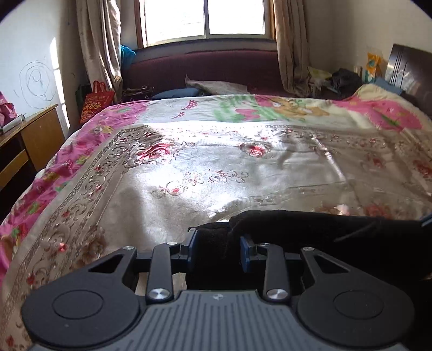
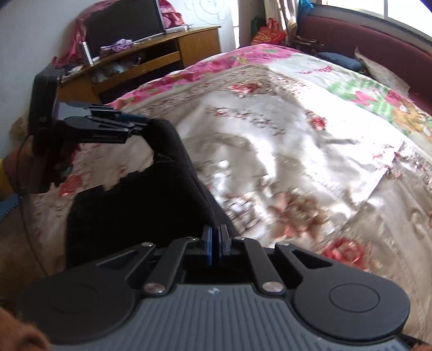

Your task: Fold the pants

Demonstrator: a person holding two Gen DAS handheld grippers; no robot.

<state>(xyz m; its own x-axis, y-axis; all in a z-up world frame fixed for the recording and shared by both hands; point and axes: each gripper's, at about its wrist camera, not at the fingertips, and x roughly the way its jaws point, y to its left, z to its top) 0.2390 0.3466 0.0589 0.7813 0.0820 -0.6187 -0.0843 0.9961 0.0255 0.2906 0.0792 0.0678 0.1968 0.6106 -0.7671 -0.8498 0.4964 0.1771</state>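
The black pants (image 1: 310,229) hang as a dark band across the lower right of the left wrist view, over the shiny floral bedspread (image 1: 189,167). My left gripper (image 1: 218,249) grips a thick bunch of the pants between its blue pads. In the right wrist view the pants (image 2: 151,205) stretch from my right gripper (image 2: 215,244), shut on an edge of them, up to the left gripper (image 2: 137,121), which holds the other end above the bed (image 2: 297,151).
A wooden desk (image 1: 35,135) stands left of the bed, with a dark screen (image 2: 124,24) on it. A maroon sofa (image 1: 205,67) lies under the window (image 1: 205,19). A red bag (image 1: 97,100) sits by the curtain. A dark headboard (image 1: 410,73) is at far right.
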